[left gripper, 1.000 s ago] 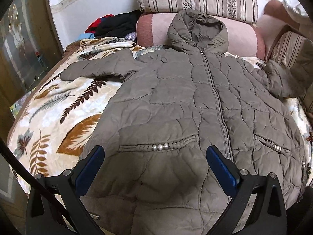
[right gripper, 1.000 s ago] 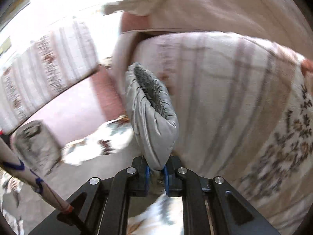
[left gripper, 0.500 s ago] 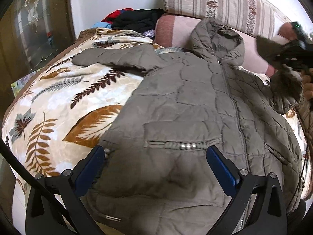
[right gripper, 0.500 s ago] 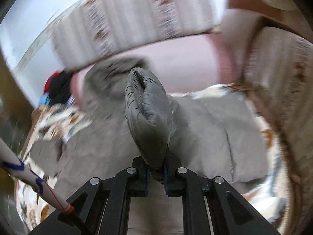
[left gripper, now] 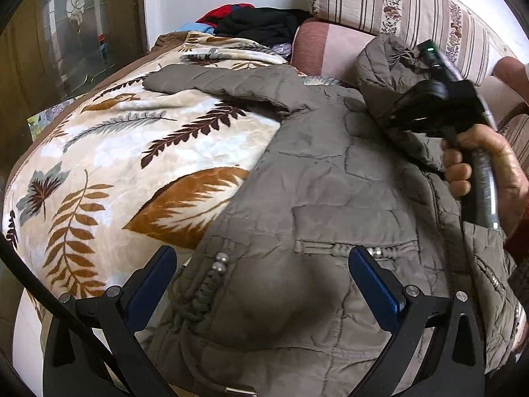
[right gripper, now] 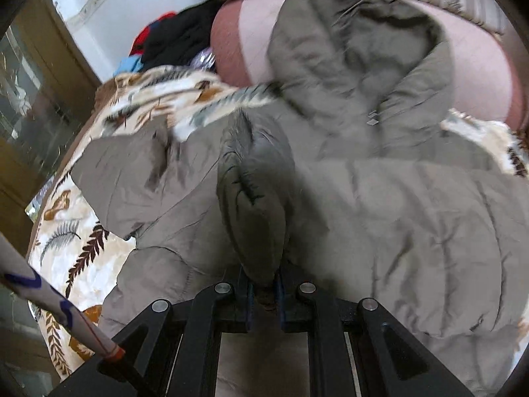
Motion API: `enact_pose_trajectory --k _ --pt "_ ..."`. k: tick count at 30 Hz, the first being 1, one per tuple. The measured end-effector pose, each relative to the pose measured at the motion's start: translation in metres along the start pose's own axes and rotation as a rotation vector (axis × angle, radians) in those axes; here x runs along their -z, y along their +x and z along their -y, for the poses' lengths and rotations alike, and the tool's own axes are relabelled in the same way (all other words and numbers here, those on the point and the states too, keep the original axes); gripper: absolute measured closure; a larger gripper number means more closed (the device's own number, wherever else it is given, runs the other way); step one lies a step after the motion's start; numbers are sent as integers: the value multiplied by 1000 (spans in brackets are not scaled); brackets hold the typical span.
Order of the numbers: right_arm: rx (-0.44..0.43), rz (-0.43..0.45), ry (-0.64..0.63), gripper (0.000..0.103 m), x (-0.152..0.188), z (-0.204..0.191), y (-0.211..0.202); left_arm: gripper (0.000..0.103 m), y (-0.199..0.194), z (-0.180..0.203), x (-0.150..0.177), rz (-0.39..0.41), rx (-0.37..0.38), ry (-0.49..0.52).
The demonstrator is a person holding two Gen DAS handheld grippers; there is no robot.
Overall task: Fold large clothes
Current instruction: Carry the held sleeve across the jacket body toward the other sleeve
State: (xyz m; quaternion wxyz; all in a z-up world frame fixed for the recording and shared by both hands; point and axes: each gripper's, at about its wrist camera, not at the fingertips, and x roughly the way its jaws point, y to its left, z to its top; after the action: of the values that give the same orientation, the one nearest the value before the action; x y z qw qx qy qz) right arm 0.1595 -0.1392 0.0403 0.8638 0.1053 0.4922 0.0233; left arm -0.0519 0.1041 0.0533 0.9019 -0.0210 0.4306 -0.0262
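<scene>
Hand tilts hand-held gripper downward, clamping sleeve.

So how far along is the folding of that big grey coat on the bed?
Early. Done: the coat lies spread front-up on the leaf-print blanket, hood against the pink cushion. In hand: the right hand-held gripper is shut on one sleeve cuff, holding it over the chest. Left: the other sleeve lies stretched out, the left hand-held gripper is open above the hem, and the body is unfolded.
</scene>
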Motion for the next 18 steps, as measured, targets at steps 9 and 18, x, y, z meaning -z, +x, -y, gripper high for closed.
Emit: enact_pose_trajectory --k 9,18 --pt "-45 2 -56 26 7 -17 3 0 -7 -1 -19 27 0 10" --pt "62 147 82 25 53 85 -87 0 17 51 -99 58 40 154"
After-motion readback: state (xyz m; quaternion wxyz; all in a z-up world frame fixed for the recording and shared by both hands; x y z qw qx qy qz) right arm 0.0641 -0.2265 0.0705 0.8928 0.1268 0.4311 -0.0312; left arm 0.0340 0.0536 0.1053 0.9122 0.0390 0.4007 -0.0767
